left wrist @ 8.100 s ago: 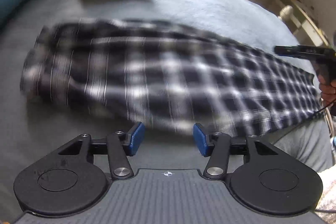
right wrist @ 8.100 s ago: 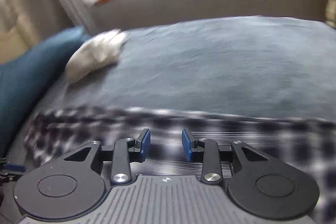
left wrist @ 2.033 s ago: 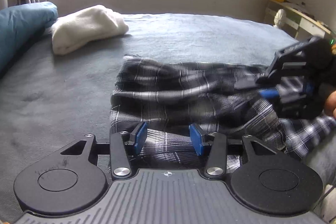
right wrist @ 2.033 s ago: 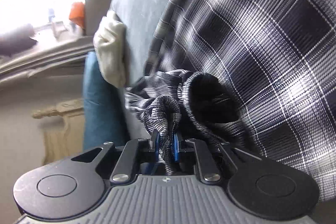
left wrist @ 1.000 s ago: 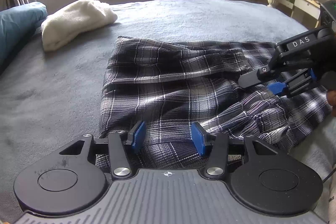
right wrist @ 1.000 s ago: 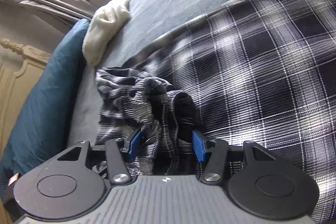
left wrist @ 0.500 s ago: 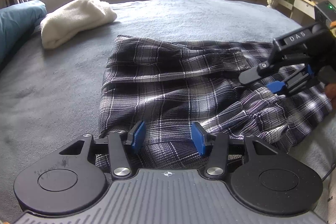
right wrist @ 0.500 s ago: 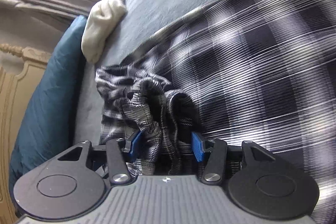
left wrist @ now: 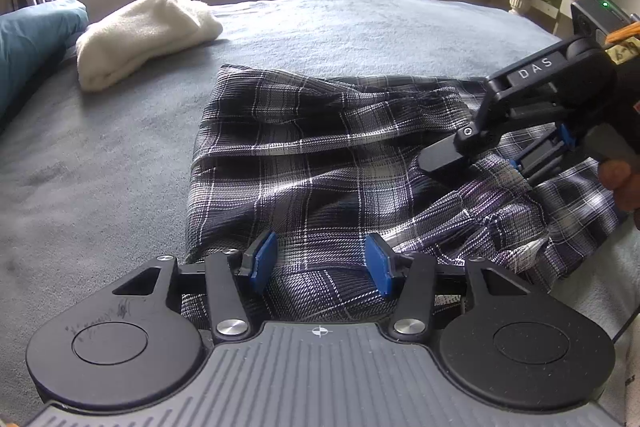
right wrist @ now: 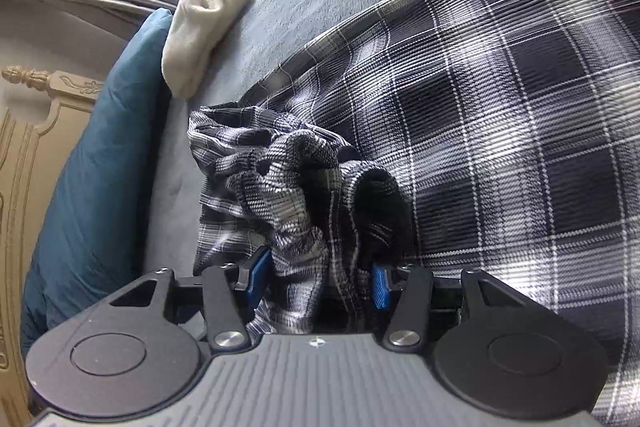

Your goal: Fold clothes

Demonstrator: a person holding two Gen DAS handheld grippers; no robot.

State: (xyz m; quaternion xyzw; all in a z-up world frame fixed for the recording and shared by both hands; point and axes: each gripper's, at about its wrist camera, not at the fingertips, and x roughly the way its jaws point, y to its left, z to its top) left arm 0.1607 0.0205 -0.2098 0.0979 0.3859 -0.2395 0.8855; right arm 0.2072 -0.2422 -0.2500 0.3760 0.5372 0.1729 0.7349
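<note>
Black-and-white plaid garment (left wrist: pixel 320 163) on grey bedspread (left wrist: pixel 100 167); white towel (left wrist: pixel 140 35), teal pillow (left wrist: pixel 32 35).

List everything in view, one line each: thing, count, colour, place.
plaid garment: one, dark navy and white, partly folded on the bed, one end bunched.
bed cover: one, grey, under everything.
towel: one, cream, rolled at the far left.
pillow: one, teal, left edge.
headboard: one, beige, carved, behind the pillow.
left gripper: black, blue pads, open above the garment's near edge.
right gripper: black, blue pads, open around the bunched end.
</note>
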